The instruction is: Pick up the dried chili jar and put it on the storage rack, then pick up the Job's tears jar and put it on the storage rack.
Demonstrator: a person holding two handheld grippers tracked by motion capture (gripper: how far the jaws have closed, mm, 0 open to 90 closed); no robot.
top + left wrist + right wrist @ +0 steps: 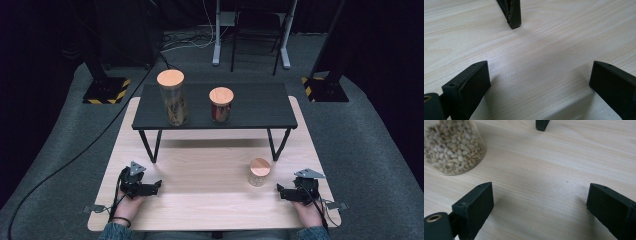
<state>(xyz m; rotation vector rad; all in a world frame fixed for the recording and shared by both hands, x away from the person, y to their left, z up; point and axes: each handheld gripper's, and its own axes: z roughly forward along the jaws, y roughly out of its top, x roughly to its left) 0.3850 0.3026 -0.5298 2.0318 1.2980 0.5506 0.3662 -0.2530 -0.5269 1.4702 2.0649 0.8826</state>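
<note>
A small glass jar (259,172) with a wooden lid stands on the light wooden table (210,200), filled with pale grains (451,150). My right gripper (281,192) rests on the table just right of it, open, with bare wood between its jaws (540,207). My left gripper (156,186) lies near the table's front left, open as well, nothing between its jaws (539,85). On the black raised shelf (260,107) at the back stand a tall jar (173,97) and a shorter jar with reddish contents (221,105), both with wooden lids.
The shelf's black legs (150,145) come down onto the table ahead of each gripper; one foot (514,17) is in the left gripper view, another (542,125) in the right gripper view. Cables trail over the grey floor at the left.
</note>
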